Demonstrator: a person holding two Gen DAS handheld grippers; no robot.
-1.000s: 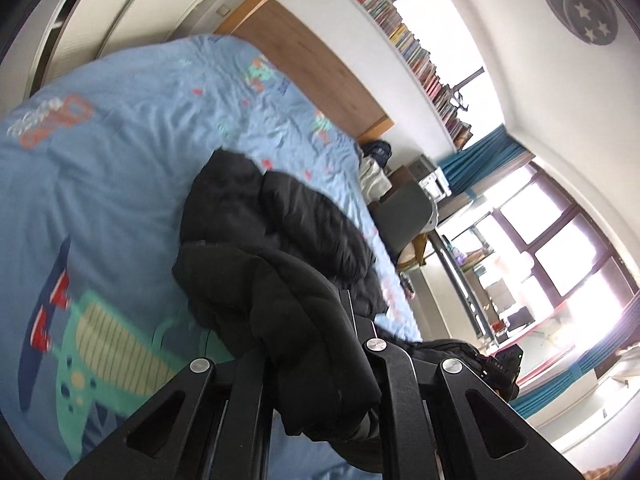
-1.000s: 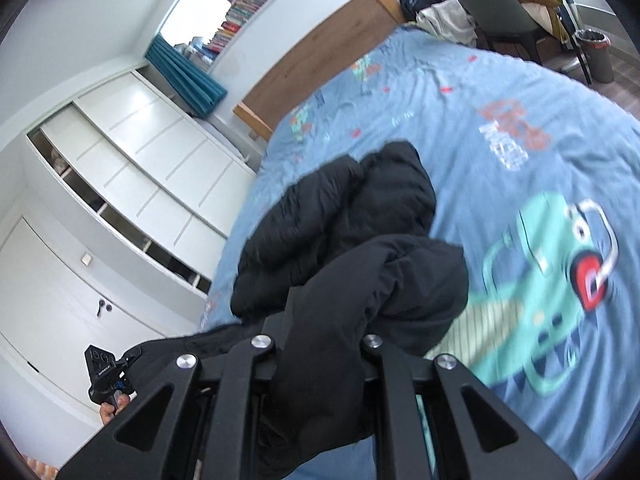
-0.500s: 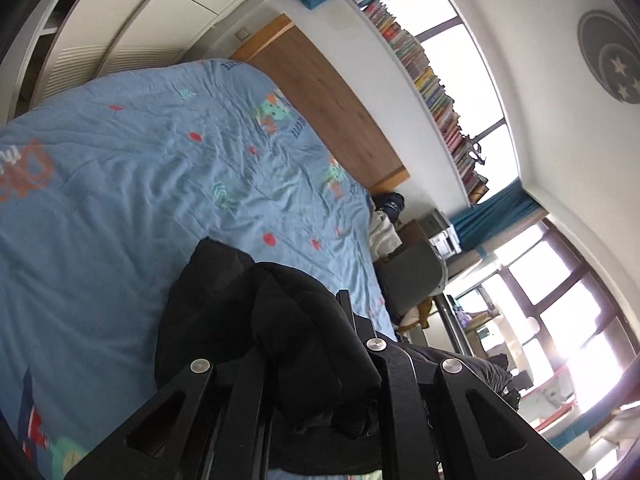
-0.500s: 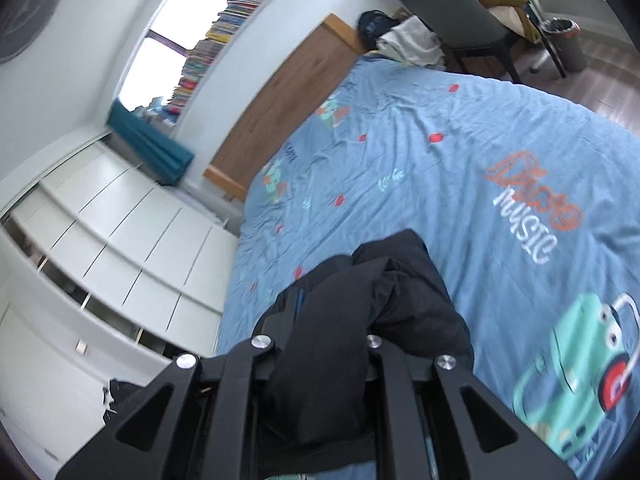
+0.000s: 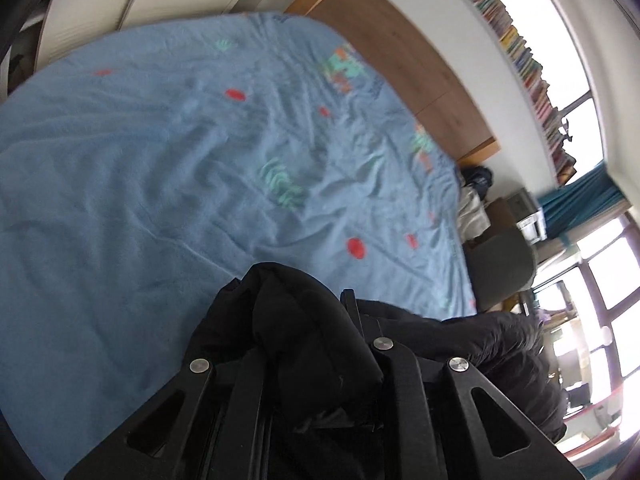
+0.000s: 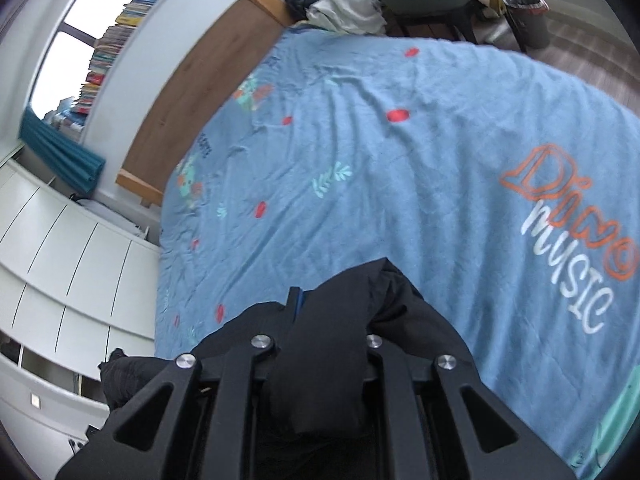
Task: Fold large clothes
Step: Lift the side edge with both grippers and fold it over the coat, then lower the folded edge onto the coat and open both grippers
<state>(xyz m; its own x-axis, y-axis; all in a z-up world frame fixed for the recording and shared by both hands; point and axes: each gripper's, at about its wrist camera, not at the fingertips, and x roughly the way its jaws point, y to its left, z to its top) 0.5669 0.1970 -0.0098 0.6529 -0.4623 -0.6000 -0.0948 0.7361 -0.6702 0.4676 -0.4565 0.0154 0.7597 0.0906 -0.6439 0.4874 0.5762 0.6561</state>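
Through my left tool the bulky black padded jacket now fills only the bottom of the view. A second ago most of it lay heaped on the light blue cartoon-print bed cover, and now nearly all of that cover shows bare ahead of me. I read this as the garment having been raised and drawn back toward me, so the fold itself is hardly begun and the jacket has yet to be spread flat. My left tool is clenched on a thick roll of the fabric, which bulges up between its fingers. A further stretch of the jacket runs off to the right, toward my other hand.

My right tool tells the same story: it grips a fold of the same black jacket, and the heap that sat on the bed cover a second ago has shrunk to a dark tip just past the fingers.

Much is hidden. The fingertips of both tools are buried in cloth. I cannot tell which part of the jacket each one holds, nor whether its lower end touches the bed. Both views are blurred.
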